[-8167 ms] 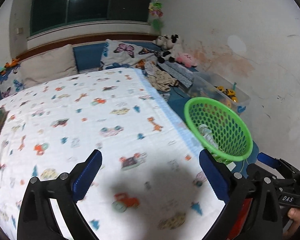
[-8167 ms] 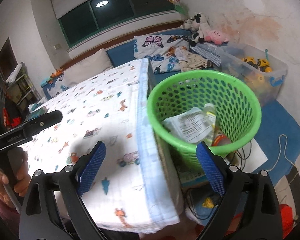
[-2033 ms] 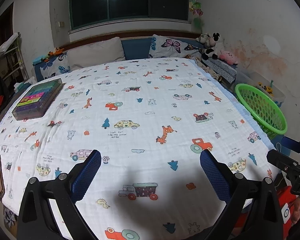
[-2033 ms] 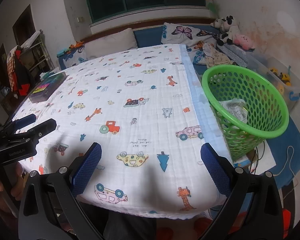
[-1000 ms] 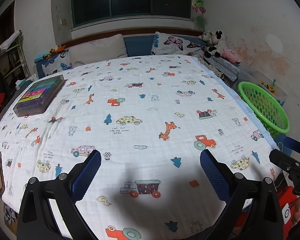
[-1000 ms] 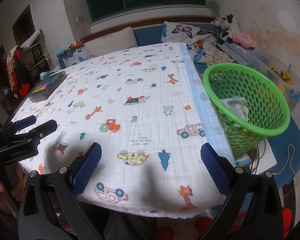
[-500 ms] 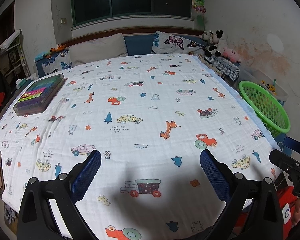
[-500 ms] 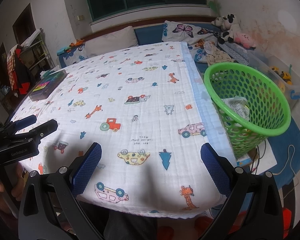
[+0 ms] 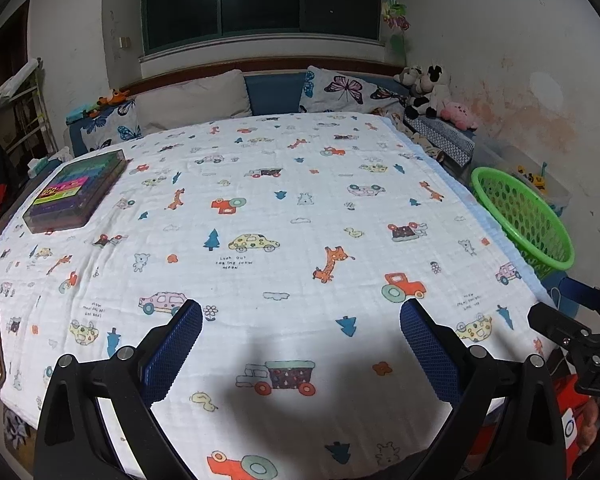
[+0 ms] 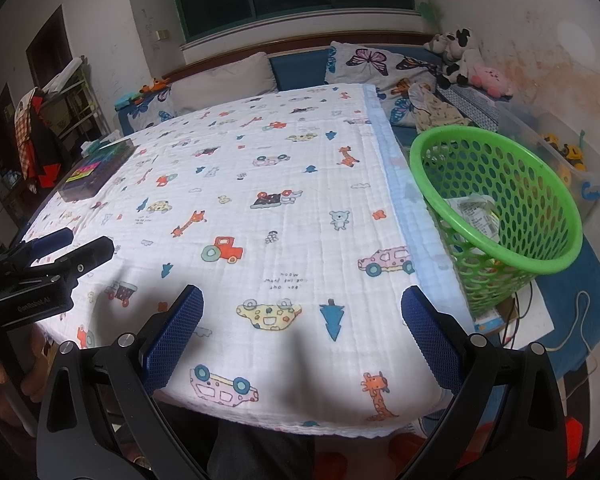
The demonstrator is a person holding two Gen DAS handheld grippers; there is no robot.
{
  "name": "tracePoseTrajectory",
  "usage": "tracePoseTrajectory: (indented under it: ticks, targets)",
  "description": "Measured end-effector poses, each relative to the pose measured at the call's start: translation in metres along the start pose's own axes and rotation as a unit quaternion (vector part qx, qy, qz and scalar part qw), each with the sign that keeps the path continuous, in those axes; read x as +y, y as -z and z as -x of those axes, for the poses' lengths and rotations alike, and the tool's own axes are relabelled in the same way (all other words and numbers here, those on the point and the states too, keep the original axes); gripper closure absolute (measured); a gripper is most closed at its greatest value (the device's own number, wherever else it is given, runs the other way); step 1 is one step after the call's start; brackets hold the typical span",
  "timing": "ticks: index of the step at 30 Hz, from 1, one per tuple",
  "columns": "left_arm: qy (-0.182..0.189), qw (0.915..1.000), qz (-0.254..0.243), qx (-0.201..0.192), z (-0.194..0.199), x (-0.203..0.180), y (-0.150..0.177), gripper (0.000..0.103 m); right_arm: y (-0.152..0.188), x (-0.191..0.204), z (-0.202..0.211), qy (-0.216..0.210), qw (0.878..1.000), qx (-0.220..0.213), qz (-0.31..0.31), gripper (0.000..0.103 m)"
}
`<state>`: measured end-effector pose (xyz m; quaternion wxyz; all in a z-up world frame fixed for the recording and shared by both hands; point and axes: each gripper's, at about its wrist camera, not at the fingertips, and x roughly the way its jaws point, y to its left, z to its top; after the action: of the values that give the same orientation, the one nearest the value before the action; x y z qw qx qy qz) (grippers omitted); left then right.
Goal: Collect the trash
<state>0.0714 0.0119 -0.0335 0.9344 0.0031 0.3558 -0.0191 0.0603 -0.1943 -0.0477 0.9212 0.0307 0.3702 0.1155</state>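
Lit from overhead by 1 ceiling lamp, mirrored in the dark window (image 9: pixel 260 0). Soft shadows on the blanket (image 9: pixel 292 208) near its front edge. Strong fisheye bending, black corners, sharp focus.

Black tool (image 9: pixel 300 332) frames, blue textured pads (image 9: pixel 172 350) (silver screws), lettering seemingly white.

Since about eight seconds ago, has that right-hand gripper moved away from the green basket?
Yes. The right gripper has pulled back: the green basket, then under its open jaws, now sits off to their right, beside the bed.
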Motion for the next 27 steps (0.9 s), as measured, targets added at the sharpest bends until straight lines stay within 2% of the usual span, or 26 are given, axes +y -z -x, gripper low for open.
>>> tracePoseTrajectory:
  ticks: [8, 12, 18, 27]
  targets:
    - [0.003, 0.9999, -0.005, -0.015, 0.006, -0.004, -0.001, 0.007, 0.000, 0.002, 0.001, 0.001, 1.000, -0.005, 0.005, 0.005]
    - [0.000, 0.9999, -0.003, -0.014, 0.006, -0.004, -0.002, 0.007, -0.002, 0.004, 0.008, 0.022, 0.999, -0.026, 0.016, 0.005]
    - [0.001, 0.9999, 0.001, -0.015, 0.007, -0.004, -0.004, 0.007, -0.005, 0.002, 0.014, 0.024, 0.999, -0.044, 0.013, 0.005]
    - [0.009, 0.9997, 0.003, -0.022, 0.010, -0.004, -0.004, 0.007, -0.007, 0.002, 0.017, 0.023, 0.999, -0.048, 0.013, 0.005]
